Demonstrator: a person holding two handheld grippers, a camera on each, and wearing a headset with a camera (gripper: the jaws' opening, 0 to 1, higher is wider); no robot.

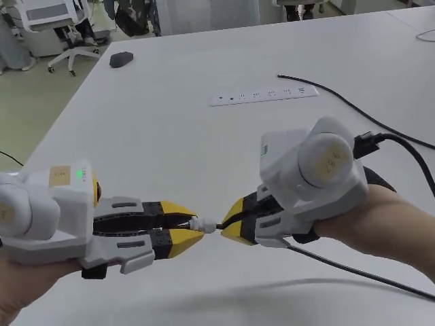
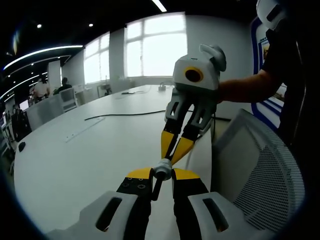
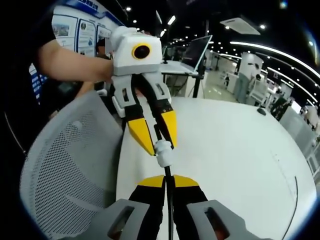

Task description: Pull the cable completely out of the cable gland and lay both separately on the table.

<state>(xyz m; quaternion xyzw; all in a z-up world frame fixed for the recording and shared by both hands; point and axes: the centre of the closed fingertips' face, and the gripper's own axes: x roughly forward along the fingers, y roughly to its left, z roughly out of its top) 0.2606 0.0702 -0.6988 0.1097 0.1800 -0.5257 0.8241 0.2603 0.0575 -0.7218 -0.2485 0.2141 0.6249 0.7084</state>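
I'm at the pulling step, with both parts held up above the bench (image 1: pixel 170 136) and nothing laid down. My left gripper (image 1: pixel 194 223) pinches the white cable gland (image 1: pixel 202 224), its yellow tips closed on the gland's body. My right gripper (image 1: pixel 228 225) meets it nose to nose, pressed together on the black cable (image 3: pixel 168 200), which runs down between its jaws in the right gripper view. Only a short bit of cable shows between the gland and the right tips, so I judge the cable is not yet out.

The next move calls for drawing my hands apart in line with the cable. The left grip has to stay firm on the gland and the right must not slide along the sheath. If the stroke runs out, I'd need a fresh hold closer to the gland. After that, each piece wants its own bare patch of bench, away from the power strip (image 1: pixel 264 95) and the black cord (image 1: pixel 353 109) beside it.

How much cable sits inside the gland I can't tell, because my left jaws cover its back end. In the left gripper view a dark line drops below the gland between my jaws; it may be the cable's tail or just shadow. A thin black line trails from under my right hand and is cut off at the frame edge — I take it for the cable's free length. Whether the gland's nut is slackened is too small to make out.
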